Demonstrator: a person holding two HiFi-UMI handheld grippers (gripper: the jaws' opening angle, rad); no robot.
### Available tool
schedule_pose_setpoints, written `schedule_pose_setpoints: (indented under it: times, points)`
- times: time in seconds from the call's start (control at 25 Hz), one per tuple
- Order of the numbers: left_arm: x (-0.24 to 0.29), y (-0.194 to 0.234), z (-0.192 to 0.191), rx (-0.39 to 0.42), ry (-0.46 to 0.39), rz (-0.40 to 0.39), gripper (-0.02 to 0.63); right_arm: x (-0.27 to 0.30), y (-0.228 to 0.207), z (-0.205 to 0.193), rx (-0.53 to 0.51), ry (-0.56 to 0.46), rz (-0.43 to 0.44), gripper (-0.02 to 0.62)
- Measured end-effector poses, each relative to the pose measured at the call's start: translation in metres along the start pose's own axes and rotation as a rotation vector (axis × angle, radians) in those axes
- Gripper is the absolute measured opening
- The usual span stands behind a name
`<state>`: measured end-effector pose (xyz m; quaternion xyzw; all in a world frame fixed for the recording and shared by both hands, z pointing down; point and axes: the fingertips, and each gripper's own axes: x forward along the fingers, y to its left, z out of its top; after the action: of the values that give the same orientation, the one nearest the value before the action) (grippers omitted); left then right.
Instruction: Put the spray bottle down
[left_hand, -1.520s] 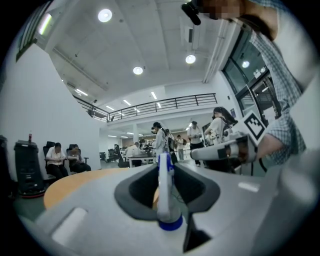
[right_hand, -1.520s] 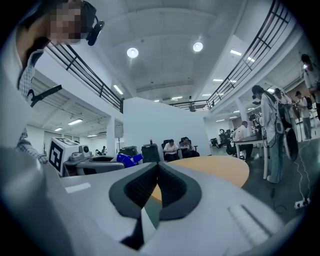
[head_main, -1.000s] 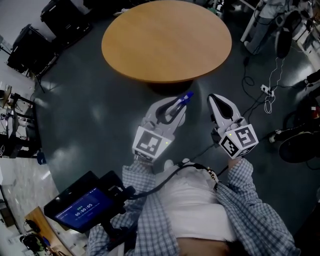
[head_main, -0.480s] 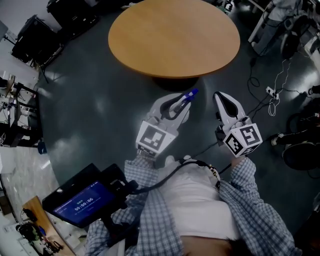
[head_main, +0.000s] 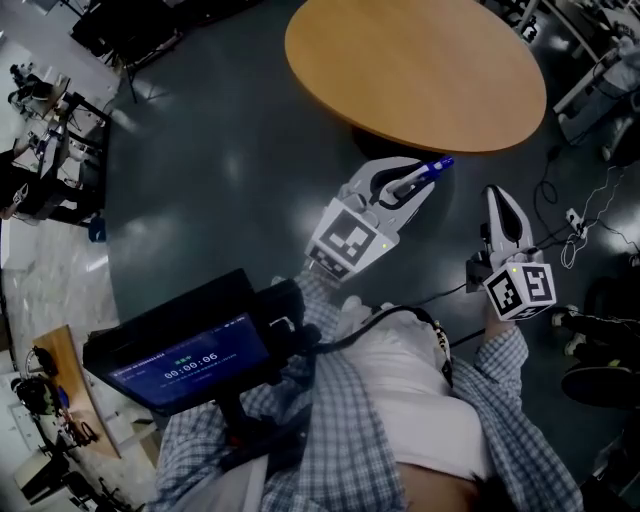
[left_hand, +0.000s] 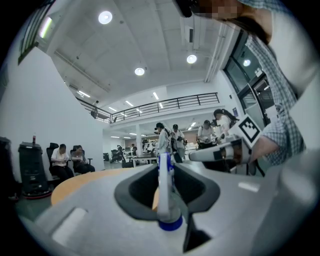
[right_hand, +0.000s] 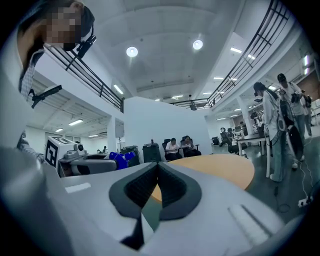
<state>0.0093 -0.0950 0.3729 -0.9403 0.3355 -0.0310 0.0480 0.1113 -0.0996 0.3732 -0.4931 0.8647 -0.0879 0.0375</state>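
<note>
My left gripper (head_main: 418, 180) is shut on the spray bottle (head_main: 438, 164), whose blue head pokes out past the jaw tips just short of the round wooden table (head_main: 420, 70). In the left gripper view the bottle (left_hand: 164, 186) stands as a slim white and blue shape pinched between the jaws, with the tabletop (left_hand: 75, 181) level ahead. My right gripper (head_main: 497, 196) hangs to the right of it, shut with nothing in it. The right gripper view shows its closed jaws (right_hand: 157, 166), the table (right_hand: 220, 167) beyond, and the bottle's blue head (right_hand: 120, 159) at the left.
A hand-held screen unit (head_main: 185, 355) hangs by the person's left side. Cables and a power strip (head_main: 575, 215) lie on the dark floor at the right. Chairs and black equipment (head_main: 40, 150) stand at the left. People sit and stand beyond the table (left_hand: 67, 155).
The head view has swung, so table and grippers sit further right in the picture. The left gripper with the bottle has edged nearer the table's rim. Neither grip has changed.
</note>
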Motion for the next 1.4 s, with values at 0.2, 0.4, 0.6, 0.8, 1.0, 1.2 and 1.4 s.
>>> schedule_pose_setpoints:
  times: [0.2,0.4,0.6,0.8,1.0,1.2,1.4]
  points:
    - [0.002,0.021,0.001,-0.016,-0.038,0.014,0.095,0.004,0.008,-0.008,0.020,-0.003,-0.022,0.005]
    - [0.014,0.049,0.006,-0.012,-0.041,0.049,0.094,0.013,0.064,0.059,0.074,-0.138,0.249,0.005]
    - [0.053,0.085,0.024,-0.037,-0.053,0.116,0.095,0.019,0.151,0.164,0.256,-0.256,0.967,0.003]
    - [0.060,0.103,0.035,-0.043,-0.071,0.169,0.095,0.025,0.195,0.187,0.446,-0.145,1.271,0.094]
    - [0.058,0.104,0.034,-0.051,-0.081,0.181,0.095,0.019,0.224,0.180,0.580,-0.012,1.421,0.154]
    - [0.059,0.105,0.031,-0.052,-0.074,0.180,0.095,0.020,0.240,0.174,0.644,0.073,1.507,0.075]
    - [0.060,0.106,0.029,-0.057,-0.064,0.180,0.095,0.031,0.247,0.168,0.660,0.100,1.553,0.067]
